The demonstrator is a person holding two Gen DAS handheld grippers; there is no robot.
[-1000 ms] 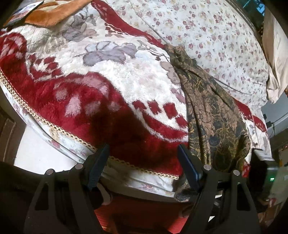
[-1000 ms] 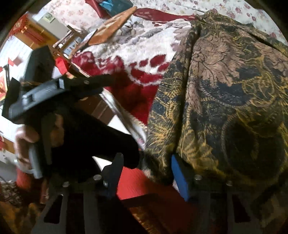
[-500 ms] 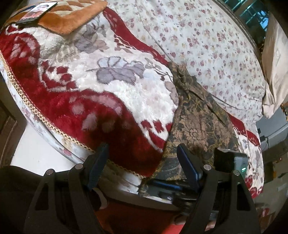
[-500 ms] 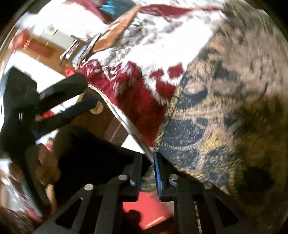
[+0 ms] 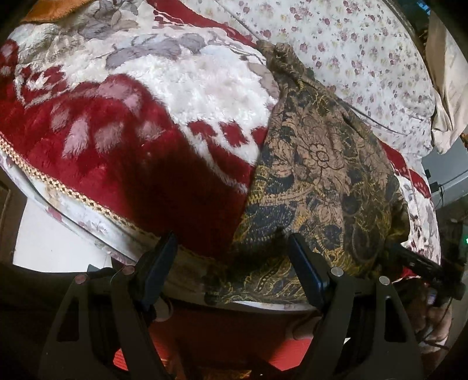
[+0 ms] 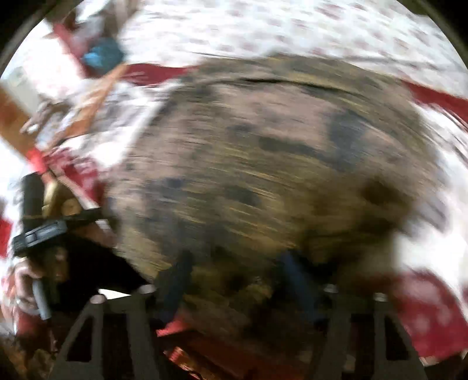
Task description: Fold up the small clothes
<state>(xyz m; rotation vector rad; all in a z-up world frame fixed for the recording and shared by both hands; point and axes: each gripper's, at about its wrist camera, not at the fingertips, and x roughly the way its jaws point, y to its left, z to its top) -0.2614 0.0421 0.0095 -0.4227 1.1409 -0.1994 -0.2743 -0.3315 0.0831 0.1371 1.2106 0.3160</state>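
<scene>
A brown, gold and black patterned garment (image 5: 321, 175) lies lengthwise on the bed, its near end hanging over the bed's edge. My left gripper (image 5: 234, 266) is open, its jaws wide apart at the bed's edge, with the garment's near left corner between them. In the blurred right wrist view the garment (image 6: 263, 175) fills the middle. My right gripper (image 6: 237, 277) is open with its jaws apart at the garment's near hem. The right gripper also shows at the right edge of the left wrist view (image 5: 421, 263).
A red and white plush blanket (image 5: 131, 117) covers the bed's left side, with a gold-trimmed edge (image 5: 73, 193). A floral sheet (image 5: 351, 52) lies behind. An orange cushion (image 5: 44, 11) is at the far left. A red mat (image 5: 234, 336) lies on the floor below.
My right gripper was shut at the garment's near left corner and is now open further right along the hem, moving fast. My left gripper has moved in towards the garment's near left corner.
</scene>
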